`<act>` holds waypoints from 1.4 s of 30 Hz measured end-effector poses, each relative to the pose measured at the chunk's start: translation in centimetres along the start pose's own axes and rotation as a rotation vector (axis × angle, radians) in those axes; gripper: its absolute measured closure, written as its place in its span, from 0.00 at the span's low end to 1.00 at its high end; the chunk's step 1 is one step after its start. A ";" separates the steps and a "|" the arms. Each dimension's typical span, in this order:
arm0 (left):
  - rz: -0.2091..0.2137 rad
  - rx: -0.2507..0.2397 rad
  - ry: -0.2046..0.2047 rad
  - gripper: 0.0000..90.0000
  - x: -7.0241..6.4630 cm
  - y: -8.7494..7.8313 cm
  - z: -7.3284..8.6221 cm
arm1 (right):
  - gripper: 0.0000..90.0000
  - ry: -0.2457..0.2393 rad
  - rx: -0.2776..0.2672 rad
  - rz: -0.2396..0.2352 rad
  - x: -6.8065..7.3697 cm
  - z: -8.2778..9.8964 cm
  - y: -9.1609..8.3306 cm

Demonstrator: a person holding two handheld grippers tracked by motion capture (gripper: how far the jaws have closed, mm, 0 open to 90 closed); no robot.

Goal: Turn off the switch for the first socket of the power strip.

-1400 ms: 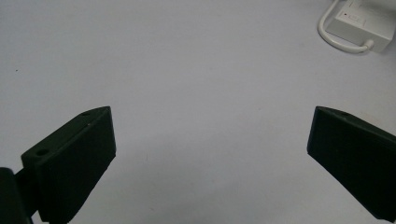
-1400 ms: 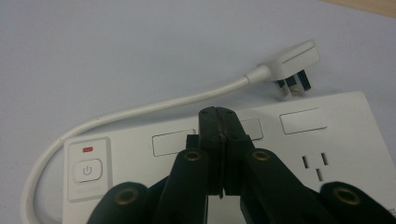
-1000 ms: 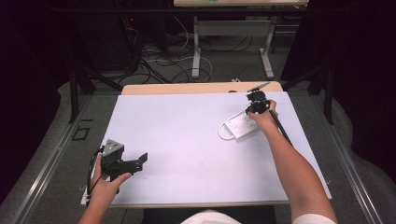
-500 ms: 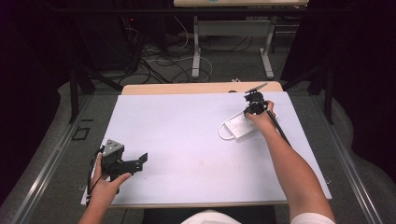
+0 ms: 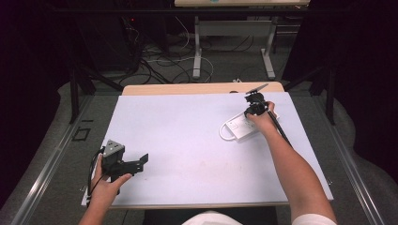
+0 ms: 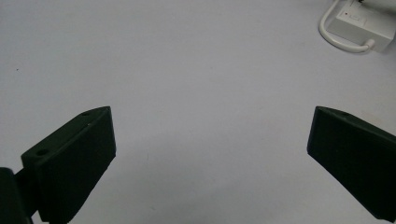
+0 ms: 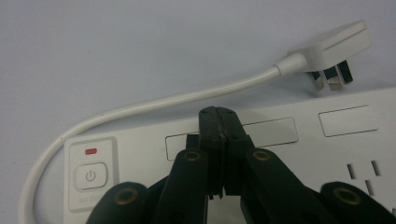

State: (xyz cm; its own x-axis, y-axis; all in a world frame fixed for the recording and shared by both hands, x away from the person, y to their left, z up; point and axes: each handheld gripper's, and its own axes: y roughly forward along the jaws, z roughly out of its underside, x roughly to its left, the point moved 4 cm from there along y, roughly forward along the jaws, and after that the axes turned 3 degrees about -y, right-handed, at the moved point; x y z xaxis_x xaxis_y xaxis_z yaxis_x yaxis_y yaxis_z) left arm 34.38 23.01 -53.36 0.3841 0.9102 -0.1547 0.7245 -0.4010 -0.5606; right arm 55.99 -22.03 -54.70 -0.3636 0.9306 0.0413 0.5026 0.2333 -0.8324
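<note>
Right gripper view looks down the right tongs (image 7: 219, 122), whose jaws are pressed flat together with nothing between them, tips resting on or just above the top face of a white power strip (image 7: 299, 154). The tips sit between two blank rectangular covers on that face; off to one side of them is the power button (image 7: 90, 176) with a small red mark above it, and on the other side a set of socket slots. Beyond the tips the strip's white cord (image 7: 154, 103) loops round to its plug (image 7: 332, 49), which lies beside the strip's far edge with its pins toward it.

Judging by this, the step in hand is a poke or press with closed tips on the strip; the next move likely calls for sliding the tips toward the button, or spreading the jaws to take the plug.

The left tongs (image 6: 210, 135) stand wide apart and empty, low over bare white, well away from the strip.

High view shows a white surface (image 5: 187, 136) on a wooden top, grey floor, tangled cables and desk legs beyond, dark drapes around
</note>
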 end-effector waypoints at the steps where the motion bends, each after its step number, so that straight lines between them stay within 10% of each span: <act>1: 0.000 0.000 0.000 0.01 0.0 0.0 0.0 | 1.00 0.007 0.003 0.002 0.0 0.0 0.0; 42: 0.000 -0.001 -0.014 0.01 0.0 0.2 -0.1 | 1.00 -0.019 0.000 0.023 0.3 0.0 0.3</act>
State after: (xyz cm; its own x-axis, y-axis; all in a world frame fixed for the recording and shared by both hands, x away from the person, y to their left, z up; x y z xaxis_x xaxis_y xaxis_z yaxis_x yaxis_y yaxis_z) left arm 34.61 22.87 -53.36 0.3762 0.9115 -0.1665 0.7250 -0.4014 -0.5597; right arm 56.00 -21.74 -54.95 -0.3668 0.9302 0.0120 0.5111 0.2123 -0.8329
